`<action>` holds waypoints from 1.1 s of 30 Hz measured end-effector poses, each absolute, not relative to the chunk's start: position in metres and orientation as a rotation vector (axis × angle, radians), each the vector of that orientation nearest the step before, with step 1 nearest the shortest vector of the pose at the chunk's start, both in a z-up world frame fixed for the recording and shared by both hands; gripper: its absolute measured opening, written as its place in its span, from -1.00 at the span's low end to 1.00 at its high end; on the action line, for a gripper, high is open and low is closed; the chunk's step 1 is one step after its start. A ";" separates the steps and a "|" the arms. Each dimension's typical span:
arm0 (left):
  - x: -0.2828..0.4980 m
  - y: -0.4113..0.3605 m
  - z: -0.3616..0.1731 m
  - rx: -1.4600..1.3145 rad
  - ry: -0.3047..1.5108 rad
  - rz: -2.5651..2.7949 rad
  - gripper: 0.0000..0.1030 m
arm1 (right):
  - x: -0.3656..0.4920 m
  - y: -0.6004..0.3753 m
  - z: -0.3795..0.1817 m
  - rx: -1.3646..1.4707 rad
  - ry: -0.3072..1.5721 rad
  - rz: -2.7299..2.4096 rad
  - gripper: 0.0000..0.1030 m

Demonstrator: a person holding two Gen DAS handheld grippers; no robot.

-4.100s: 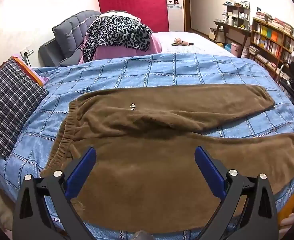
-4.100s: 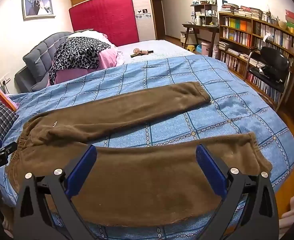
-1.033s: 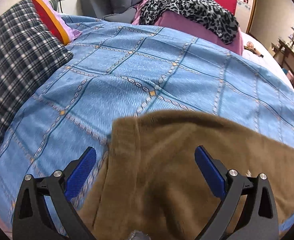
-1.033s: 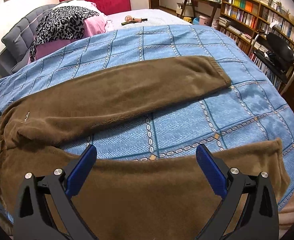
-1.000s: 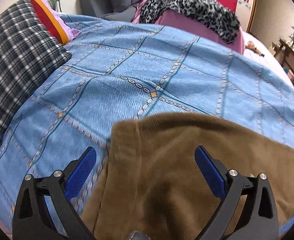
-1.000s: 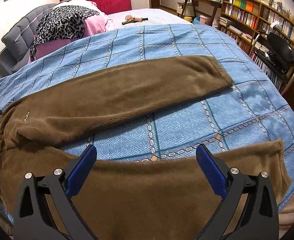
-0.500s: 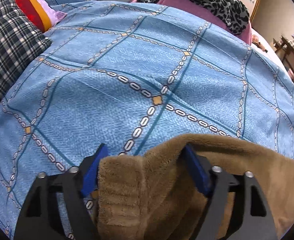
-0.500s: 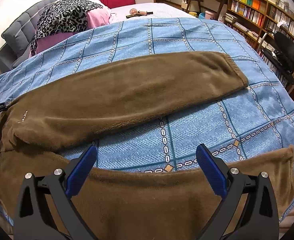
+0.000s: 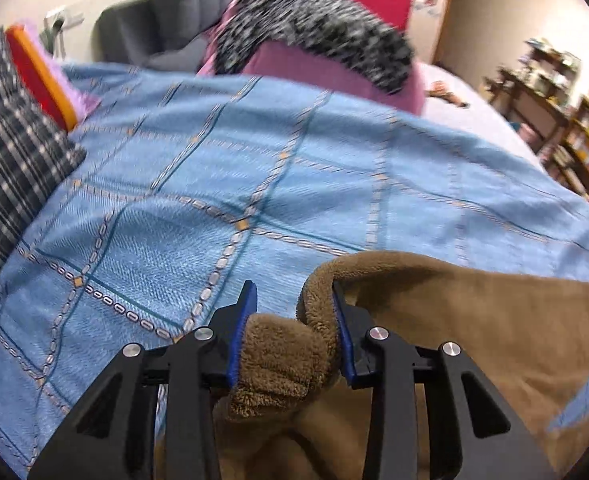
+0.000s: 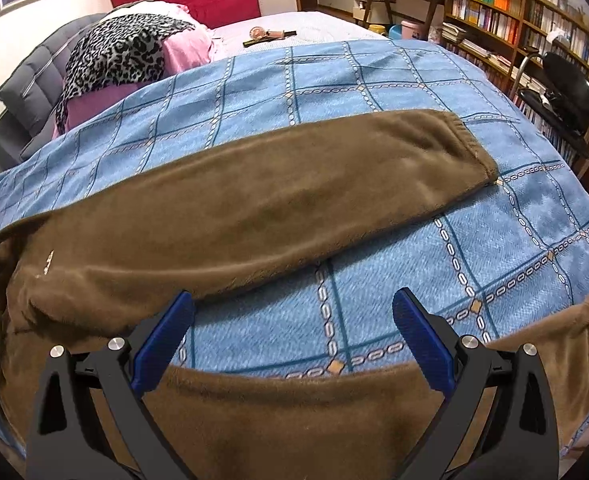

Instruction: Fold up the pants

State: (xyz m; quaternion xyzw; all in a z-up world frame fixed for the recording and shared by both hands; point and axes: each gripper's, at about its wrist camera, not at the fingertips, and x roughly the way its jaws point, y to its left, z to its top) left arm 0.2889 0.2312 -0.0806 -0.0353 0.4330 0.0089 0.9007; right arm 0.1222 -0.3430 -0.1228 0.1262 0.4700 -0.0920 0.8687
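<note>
In the left wrist view a plaid pillow (image 9: 10,152) lies at the far left on the bed (image 9: 222,168), which wears a blue checked cover; behind it a leopard-print throw (image 9: 314,36) drapes over pink bedding, all blurred; low in the middle the left gripper (image 9: 292,312) has its fingers (image 9: 243,328) closing, a bunched fold of the brown fleece pants (image 9: 474,320) pressed between the blue pads; the rest of the fabric spreads away to the right across the cover.

In the right wrist view the waist end of the pants (image 10: 254,208) sits at the left edge of the bed; one leg runs across the cover up to the right, its cuff near the far side; the other leg lies along the near edge, under the tool; the right gripper (image 10: 293,322) hangs above the strip of blue cover between the two legs, its fingers (image 10: 166,332) wide apart with nothing between them; a bookshelf (image 10: 506,8) and a black chair (image 10: 566,84) stand at the right.
</note>
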 end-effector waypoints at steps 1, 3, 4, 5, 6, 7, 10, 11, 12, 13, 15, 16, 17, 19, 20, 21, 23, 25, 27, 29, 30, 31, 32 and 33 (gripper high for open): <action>0.282 0.226 -0.075 -0.061 0.883 0.000 -0.30 | 0.125 -0.348 -0.124 0.270 0.985 -0.201 0.95; 0.260 0.217 -0.061 -0.039 0.852 -0.041 -0.30 | 0.132 -0.359 -0.125 0.287 0.982 -0.220 0.95; 0.249 0.213 -0.055 -0.031 0.836 -0.058 -0.30 | 0.136 -0.368 -0.126 0.301 0.981 -0.233 0.95; 0.239 0.210 -0.050 -0.031 0.822 -0.072 -0.30 | 0.139 -0.374 -0.127 0.313 0.981 -0.240 0.95; 0.232 0.207 -0.046 -0.035 0.813 -0.084 -0.30 | 0.144 -0.383 -0.129 0.337 0.980 -0.246 0.95; 0.220 0.207 -0.041 -0.046 0.800 -0.104 -0.30 | 0.149 -0.394 -0.130 0.366 0.981 -0.252 0.95; 0.194 0.207 -0.029 -0.062 0.772 -0.142 -0.30 | 0.164 -0.426 -0.135 0.444 0.991 -0.284 0.95; 0.188 0.207 -0.026 -0.065 0.765 -0.150 -0.30 | 0.169 -0.434 -0.136 0.461 0.991 -0.290 0.95; 0.181 0.207 -0.023 -0.071 0.757 -0.162 -0.30 | 0.176 -0.445 -0.137 0.478 0.989 -0.302 0.95; 0.173 0.209 -0.019 -0.078 0.749 -0.177 -0.30 | 0.181 -0.455 -0.137 0.490 0.989 -0.321 0.95; 0.158 0.210 -0.012 -0.087 0.733 -0.204 -0.30 | 0.192 -0.474 -0.137 0.524 0.980 -0.339 0.95; 0.147 0.210 -0.009 -0.081 0.723 -0.217 -0.30 | 0.197 -0.482 -0.137 0.538 0.977 -0.347 0.95; 0.139 0.210 -0.007 -0.072 0.718 -0.222 -0.30 | 0.202 -0.490 -0.138 0.551 0.972 -0.355 0.95; 0.122 0.211 -0.003 -0.051 0.704 -0.239 -0.30 | 0.214 -0.509 -0.141 0.580 0.968 -0.371 0.95; 0.113 0.212 -0.001 -0.051 0.702 -0.249 -0.30 | 0.218 -0.516 -0.143 0.591 0.967 -0.381 0.95; 0.106 0.214 0.000 -0.055 0.700 -0.256 -0.30 | 0.223 -0.525 -0.144 0.614 0.963 -0.381 0.95; 0.090 0.221 0.004 -0.078 0.694 -0.268 -0.30 | 0.230 -0.540 -0.147 0.647 0.959 -0.398 0.95; 0.075 0.229 0.007 -0.103 0.683 -0.269 -0.30 | 0.236 -0.553 -0.149 0.686 0.957 -0.404 0.95; 0.063 0.238 0.009 -0.123 0.674 -0.265 -0.30 | 0.241 -0.564 -0.152 0.730 0.957 -0.409 0.95; 0.053 0.243 0.010 -0.139 0.671 -0.258 -0.30 | 0.246 -0.572 -0.154 0.763 0.960 -0.407 0.95; 0.050 0.246 0.010 -0.146 0.671 -0.252 -0.30 | 0.249 -0.576 -0.156 0.775 0.963 -0.412 0.95; 0.046 0.248 0.009 -0.154 0.673 -0.245 -0.30 | 0.252 -0.580 -0.157 0.784 0.963 -0.414 0.95; 0.044 0.250 0.009 -0.160 0.675 -0.241 -0.30 | 0.255 -0.582 -0.158 0.790 0.964 -0.415 0.95; 0.039 0.252 0.008 -0.166 0.677 -0.237 -0.30 | 0.258 -0.586 -0.159 0.798 0.966 -0.422 0.95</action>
